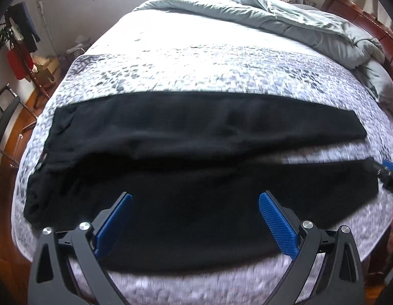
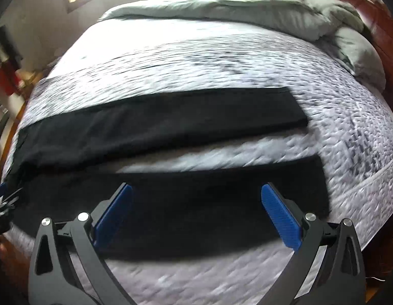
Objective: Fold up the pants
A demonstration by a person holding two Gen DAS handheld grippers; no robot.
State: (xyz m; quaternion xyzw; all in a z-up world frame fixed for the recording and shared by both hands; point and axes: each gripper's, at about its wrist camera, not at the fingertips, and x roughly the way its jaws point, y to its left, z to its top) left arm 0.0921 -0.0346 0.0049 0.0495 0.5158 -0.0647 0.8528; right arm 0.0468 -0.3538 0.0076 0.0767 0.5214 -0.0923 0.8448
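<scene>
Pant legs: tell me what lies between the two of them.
Only a bare strip of the quilted bedspread separates the far leg from the near leg. It widens toward the cuffs and closes at the waist. The right wrist view shows it best.

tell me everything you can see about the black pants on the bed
The black pants lie flat and unfolded across the near part of the bed, on its grey-and-white patterned cover. The fabric looks soft, matte and plain. The waist end sits to the left, slightly rumpled; both legs run to the right, parted by a strip of cover that widens toward the hems. The far leg is smooth with a straight hem. The near leg lies beneath the open left gripper and open right gripper; neither is gripping it.
</scene>
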